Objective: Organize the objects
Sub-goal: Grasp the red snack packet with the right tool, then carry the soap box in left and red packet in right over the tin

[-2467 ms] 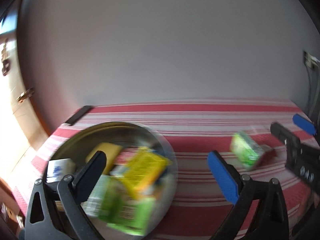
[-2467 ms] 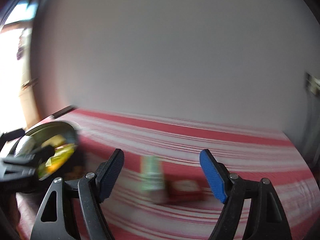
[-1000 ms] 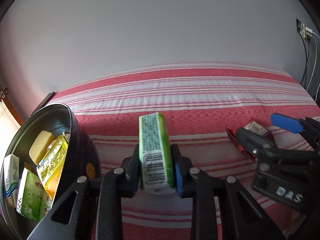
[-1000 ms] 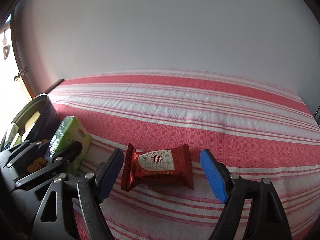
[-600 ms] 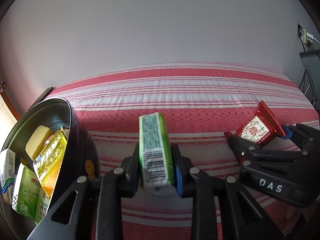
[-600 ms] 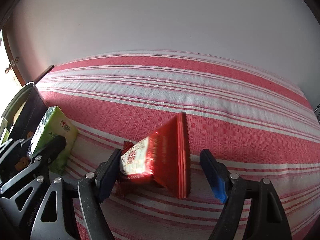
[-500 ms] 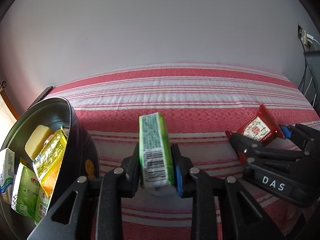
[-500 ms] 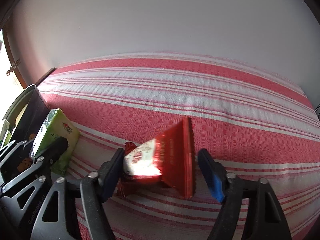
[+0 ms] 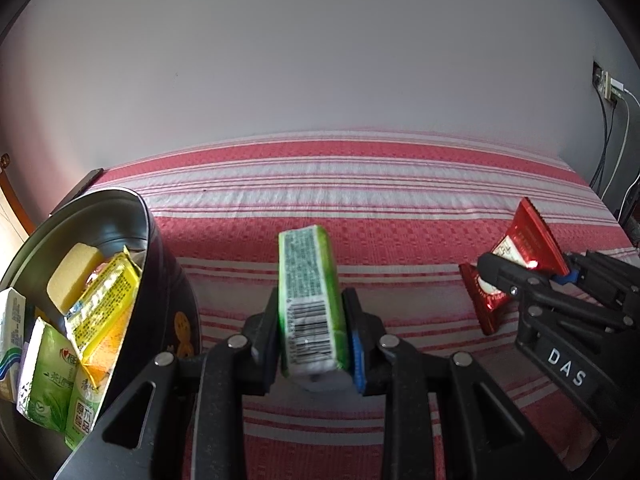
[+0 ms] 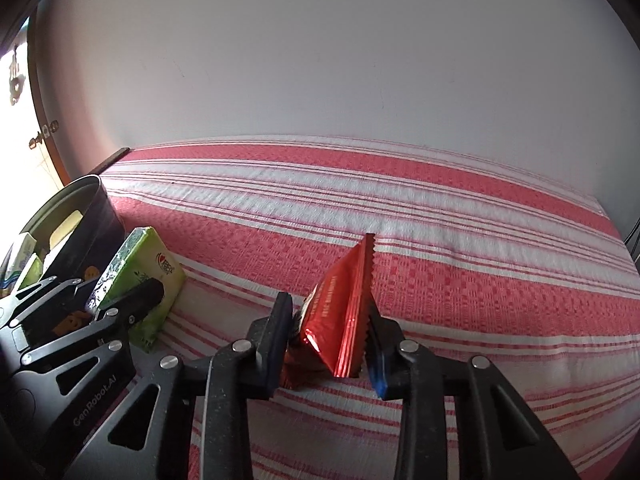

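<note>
The left tongs (image 9: 312, 344) are clamped on a green tissue pack (image 9: 310, 300), held on edge with its barcode end toward the camera, above the red-and-white striped cloth (image 9: 360, 184) near its front edge. Just to their left, at the cloth's left edge, stands a dark round tin (image 9: 168, 280), tilted in this view — inside lie a yellow sponge-like block (image 9: 74, 274), a yellow packet (image 9: 104, 304), green packs (image 9: 44, 384) and a white-and-blue carton (image 9: 10, 320).

The right tongs (image 10: 326, 344) have just been closing and now pinch a red foil snack packet (image 10: 344, 308), its serrated end sticking upward and the wrapper creased between the pads. Seen from the left wrist, that packet (image 9: 520, 256) sits toward the cloth's right edge, well apart from the tin. A pale wall (image 10: 320, 60) rises behind the far edge.
</note>
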Demonstrator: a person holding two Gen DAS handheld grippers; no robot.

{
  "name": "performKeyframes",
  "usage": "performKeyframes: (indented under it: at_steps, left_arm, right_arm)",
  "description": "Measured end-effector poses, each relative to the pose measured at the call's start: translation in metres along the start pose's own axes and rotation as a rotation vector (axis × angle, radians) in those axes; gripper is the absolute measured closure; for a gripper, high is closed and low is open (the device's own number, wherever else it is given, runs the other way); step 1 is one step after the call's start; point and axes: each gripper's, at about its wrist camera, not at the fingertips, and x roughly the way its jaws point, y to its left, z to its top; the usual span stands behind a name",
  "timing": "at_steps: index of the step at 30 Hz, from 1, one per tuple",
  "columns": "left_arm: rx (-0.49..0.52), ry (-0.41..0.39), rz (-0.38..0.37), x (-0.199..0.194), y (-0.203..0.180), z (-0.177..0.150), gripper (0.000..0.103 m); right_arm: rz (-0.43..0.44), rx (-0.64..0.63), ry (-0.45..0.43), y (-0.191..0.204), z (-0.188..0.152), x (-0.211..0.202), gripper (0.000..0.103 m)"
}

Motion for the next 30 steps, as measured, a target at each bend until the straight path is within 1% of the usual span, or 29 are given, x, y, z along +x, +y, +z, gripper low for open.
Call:
performKeyframes:
  at_steps: [2, 5, 10, 12, 14, 21, 30]
  left_arm:
    - [0.003, -0.013, -0.003, -0.004, 0.000, -0.001, 0.076]
    - [0.006, -0.033, -0.003, -0.008, -0.002, -0.002, 0.076]
    - [0.007, -0.050, -0.005, -0.011, -0.001, -0.003, 0.076]
    - [0.005, -0.055, -0.006, -0.012, 0.000, -0.003, 0.076]
    - [0.005, -0.060, -0.006, -0.006, 0.009, -0.002, 0.076]
    - [0.016, -0.093, 0.002, -0.014, 0.004, -0.004, 0.076]
    - [0.025, -0.142, 0.013, -0.023, 0.009, -0.006, 0.076]
  right_arm:
    - [0.004, 0.005, -0.010, -0.002, -0.001, -0.003, 0.069]
    - [-0.005, 0.006, -0.038, -0.002, -0.002, -0.009, 0.073]
    - [-0.016, -0.016, -0.088, 0.005, -0.003, -0.020, 0.075]
    - [-0.021, -0.027, -0.113, 0.005, -0.004, -0.027, 0.075]
    - [-0.023, -0.034, -0.139, 0.007, -0.005, -0.031, 0.075]
    - [-0.035, -0.040, -0.212, 0.012, -0.009, -0.046, 0.075]
    - [-0.040, -0.025, -0.269, 0.014, -0.012, -0.058, 0.075]
